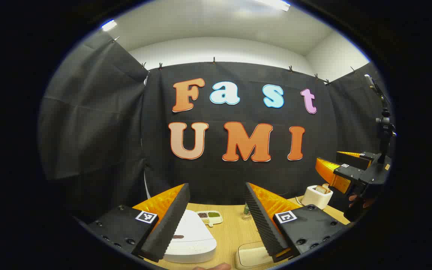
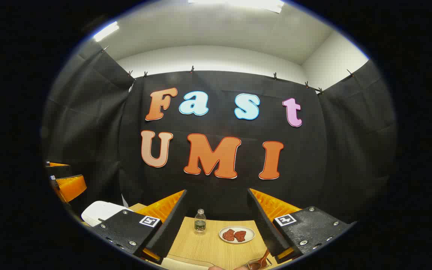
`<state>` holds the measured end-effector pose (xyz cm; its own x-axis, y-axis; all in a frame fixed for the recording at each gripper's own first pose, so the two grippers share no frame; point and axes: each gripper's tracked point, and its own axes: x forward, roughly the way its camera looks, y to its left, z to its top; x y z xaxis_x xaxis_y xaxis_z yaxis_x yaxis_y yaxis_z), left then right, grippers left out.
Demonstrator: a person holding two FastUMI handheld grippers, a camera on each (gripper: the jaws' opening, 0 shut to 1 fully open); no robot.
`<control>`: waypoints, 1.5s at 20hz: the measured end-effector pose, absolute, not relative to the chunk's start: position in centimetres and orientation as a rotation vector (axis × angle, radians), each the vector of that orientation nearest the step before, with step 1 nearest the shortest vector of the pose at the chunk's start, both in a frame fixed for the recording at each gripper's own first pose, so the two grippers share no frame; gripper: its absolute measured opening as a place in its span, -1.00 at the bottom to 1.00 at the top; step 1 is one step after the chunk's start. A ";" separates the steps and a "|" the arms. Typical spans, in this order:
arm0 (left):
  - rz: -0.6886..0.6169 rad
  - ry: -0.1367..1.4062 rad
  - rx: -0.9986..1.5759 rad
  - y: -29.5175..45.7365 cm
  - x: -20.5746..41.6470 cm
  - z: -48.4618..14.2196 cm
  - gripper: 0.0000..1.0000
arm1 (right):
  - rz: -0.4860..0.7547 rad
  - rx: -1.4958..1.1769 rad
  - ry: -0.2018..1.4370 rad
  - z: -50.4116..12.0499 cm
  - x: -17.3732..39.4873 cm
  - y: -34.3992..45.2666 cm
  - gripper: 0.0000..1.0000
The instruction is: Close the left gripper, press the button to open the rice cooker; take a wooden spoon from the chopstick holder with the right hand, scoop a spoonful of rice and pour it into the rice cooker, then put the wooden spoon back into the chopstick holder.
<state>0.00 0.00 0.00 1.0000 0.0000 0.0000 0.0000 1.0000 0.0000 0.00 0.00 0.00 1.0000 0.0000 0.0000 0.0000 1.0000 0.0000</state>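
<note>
I see the white rice cooker (image 1: 190,237) lying lid-down-shut on the bench (image 1: 229,228), low between my left tongs (image 1: 216,221), which stand wide and hold nothing. A sectioned grain dish (image 1: 209,217) sits just behind it. My right tongs (image 2: 218,225) are also wide and empty, above a small bottle (image 2: 200,221) and a plate of red pieces (image 2: 237,234).

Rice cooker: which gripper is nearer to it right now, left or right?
Left. The rice cooker lies just beyond the left gripper, partly under one finger. The right gripper is off to the side, with the cooker at its view's left edge.
</note>
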 end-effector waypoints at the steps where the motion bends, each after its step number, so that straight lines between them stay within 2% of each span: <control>1: 0.000 -0.001 0.002 0.0 0.0 0.1 0.97 | 0.000 0.003 0.003 0.0 0.0 -0.1 0.90; 30: 0.031 0.036 0.009 0.6 1.1 -1.3 0.97 | 0.016 0.015 0.026 -1.0 1.8 0.0 0.90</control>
<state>1.07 0.63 -1.28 0.9988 0.0315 -0.0362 -0.0312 0.9995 0.0092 1.78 0.01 -0.98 0.9995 0.0164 -0.0263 -0.0160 0.9998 0.0151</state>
